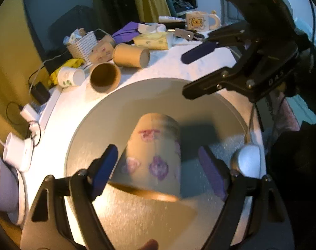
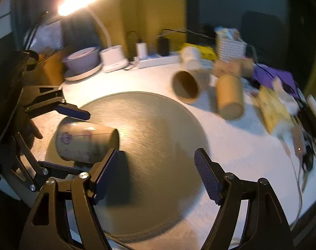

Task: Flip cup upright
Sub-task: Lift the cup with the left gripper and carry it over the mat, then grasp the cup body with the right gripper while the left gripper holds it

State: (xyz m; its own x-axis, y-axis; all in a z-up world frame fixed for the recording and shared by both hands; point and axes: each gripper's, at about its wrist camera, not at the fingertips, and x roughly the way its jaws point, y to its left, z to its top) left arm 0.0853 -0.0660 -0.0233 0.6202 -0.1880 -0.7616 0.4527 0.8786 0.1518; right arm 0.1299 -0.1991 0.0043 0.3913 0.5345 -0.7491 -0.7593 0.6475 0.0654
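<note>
Reaching: the left gripper [image 1: 158, 173] is straddling the floral paper cup [image 1: 153, 156], fingers spread wide on either side and not yet pressing its wall.
Cup position: it is lying on its side on the round grey mat [image 1: 199, 95], its open rim toward the left gripper and its closed base pointing away; the right wrist view is showing it between the left gripper's pads.
Right gripper [image 2: 157, 173]: it is hovering over the mat near the cup, fingers wide apart and carrying nothing.
Step in hand: judged to be the approach before the grasp.
Next move: it is calling for closing gently on the thin wall, then rotating so the rim faces up.
Bystanders: plain brown cups [image 1: 105, 77] are lying beyond the mat.
</note>
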